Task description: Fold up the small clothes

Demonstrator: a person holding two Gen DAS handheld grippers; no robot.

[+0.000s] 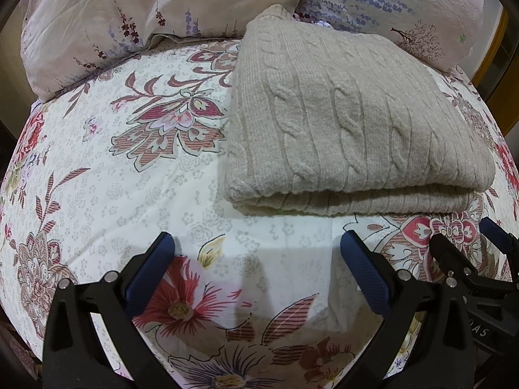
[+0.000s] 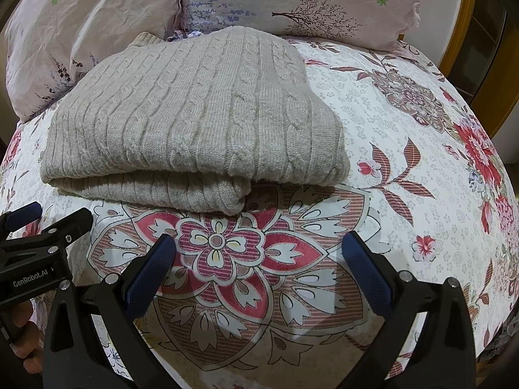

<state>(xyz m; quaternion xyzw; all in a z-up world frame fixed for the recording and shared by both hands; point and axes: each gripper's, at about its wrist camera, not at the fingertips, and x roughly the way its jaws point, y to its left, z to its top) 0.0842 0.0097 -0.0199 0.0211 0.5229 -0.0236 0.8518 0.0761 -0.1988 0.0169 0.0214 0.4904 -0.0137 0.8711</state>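
Beige cable-knit sweater (image 1: 350, 120) folded on floral bedsheet (image 1: 129, 178), both grippers apart.

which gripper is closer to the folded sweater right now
Roughly level, the right slightly nearer. The right gripper sits open just short of the sweater's near right corner. The left gripper sits open in front of its near edge, toward the left corner. Neither touches it.

You get soft, even indoor light from above in both views, bright enough to read the knit of the sweater (image 1: 353, 123). Faint shadows fall on the bedsheet (image 1: 146, 194) beneath each tool's fingers (image 2: 152, 269) and along the sweater's near fold. Fisheye distortion bulges the bed and darkens the corners. Focus is sharp; no glare.
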